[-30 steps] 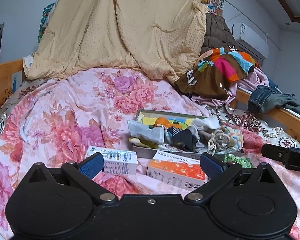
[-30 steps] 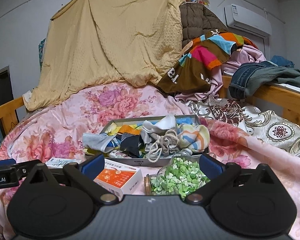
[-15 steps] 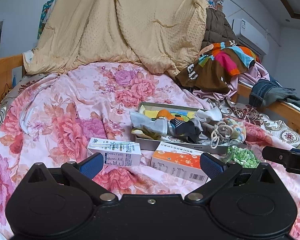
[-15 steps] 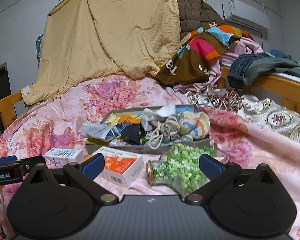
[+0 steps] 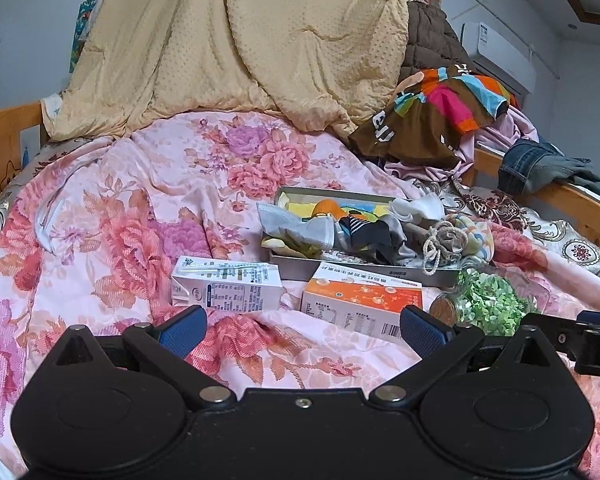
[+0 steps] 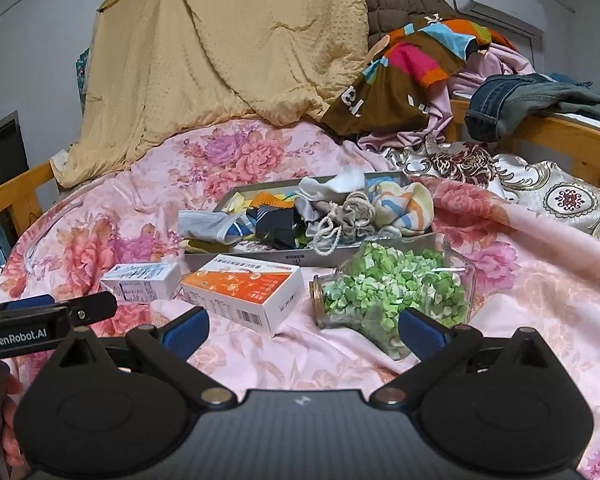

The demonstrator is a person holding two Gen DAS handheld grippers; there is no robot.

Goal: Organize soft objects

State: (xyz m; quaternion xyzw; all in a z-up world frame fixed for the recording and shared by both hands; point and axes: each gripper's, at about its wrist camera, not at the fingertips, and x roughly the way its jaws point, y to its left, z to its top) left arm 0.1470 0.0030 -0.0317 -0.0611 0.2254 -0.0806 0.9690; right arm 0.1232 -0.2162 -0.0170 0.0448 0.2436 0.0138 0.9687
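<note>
The left gripper [image 5: 302, 326] hangs low over the floral quilt [image 5: 112, 208] with its blue-padded fingers [image 5: 182, 326] spread wide and nothing between them. The right gripper [image 6: 302, 326] is likewise spread wide and empty, just above the same quilt; each tool shows at the edge of the other's view, so they sit side by side and apart. Just beyond the left gripper lie a white carton [image 5: 226, 284] and an orange-and-white box [image 5: 362, 304], both flat on the quilt, long sides running left to right, the box angled a little. In front of the right gripper a glass jar [image 6: 396, 292] of green pieces lies on its side, its metal lid pointing left toward the orange-and-white box, its long axis roughly across the view. Behind these three sits a shallow grey tray [image 6: 260, 258], its long axis running left to right, tilted slightly so that its far right corner lies deeper on the bed. The soft things are heaped in it: a grey cloth [image 6: 206, 224] hanging over the left rim, a dark striped sock [image 6: 276, 220] in the middle, a beige drawstring pouch [image 6: 352, 212] with its cord trailing over the near rim, and a pastel striped sock [image 6: 404, 208] bulging at the right end. Farther back a tan blanket [image 6: 228, 48] hangs against the wall, with a heap of clothes [image 6: 412, 60] to its right.
</note>
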